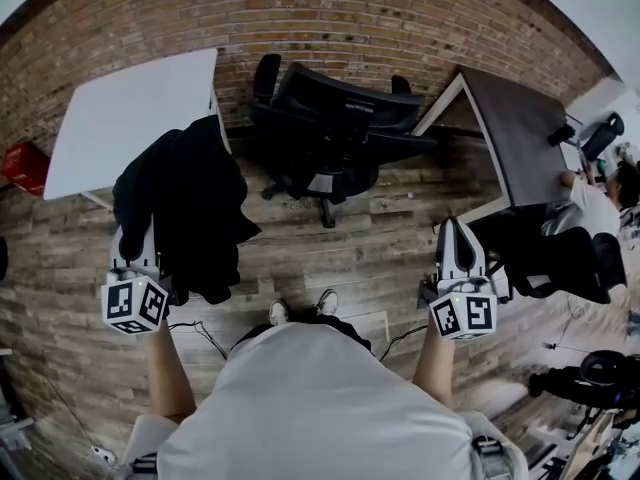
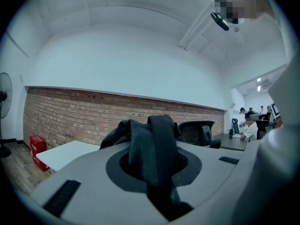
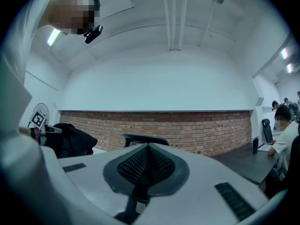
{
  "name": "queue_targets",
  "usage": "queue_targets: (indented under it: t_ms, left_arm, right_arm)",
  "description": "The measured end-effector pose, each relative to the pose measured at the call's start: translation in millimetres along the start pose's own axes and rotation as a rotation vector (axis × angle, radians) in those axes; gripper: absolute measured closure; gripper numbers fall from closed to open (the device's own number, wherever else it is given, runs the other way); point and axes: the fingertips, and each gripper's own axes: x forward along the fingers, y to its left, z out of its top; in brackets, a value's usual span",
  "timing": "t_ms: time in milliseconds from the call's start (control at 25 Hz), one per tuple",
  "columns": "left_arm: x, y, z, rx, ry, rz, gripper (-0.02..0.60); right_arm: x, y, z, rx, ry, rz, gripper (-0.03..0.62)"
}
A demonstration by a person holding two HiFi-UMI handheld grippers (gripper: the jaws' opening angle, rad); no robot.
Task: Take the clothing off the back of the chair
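Note:
A black garment (image 1: 190, 208) hangs in the air at the left of the head view, clear of the black office chair (image 1: 335, 128) that stands by the brick wall. My left gripper (image 1: 138, 243) is shut on the garment; in the left gripper view its dark cloth (image 2: 152, 149) fills the space between the jaws and bunches over their tips. My right gripper (image 1: 458, 238) is held level at the right, shut, with nothing between its ribbed pads (image 3: 140, 165). The garment (image 3: 70, 139) shows at the left in the right gripper view, and the chair's top edge (image 3: 140, 138) peeks above the jaws.
A white table (image 1: 130, 118) stands behind the garment and a dark table (image 1: 525, 133) at the right. A seated person (image 1: 595, 203) is beside the dark table. A red box (image 1: 22, 166) sits on the wood floor at the far left. Cables run near my feet.

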Motion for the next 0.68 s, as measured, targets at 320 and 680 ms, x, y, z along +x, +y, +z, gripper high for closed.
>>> queue_targets:
  t_ms: [320, 680]
  left_arm:
    - [-6, 7, 6, 0.011, -0.004, -0.033, 0.494]
    - [-10, 14, 5, 0.012, -0.002, -0.039, 0.494]
  right_arm:
    - [-5, 22, -4, -0.012, 0.009, -0.008, 0.576]
    - [-6, 34, -6, -0.02, 0.011, -0.007, 0.576]
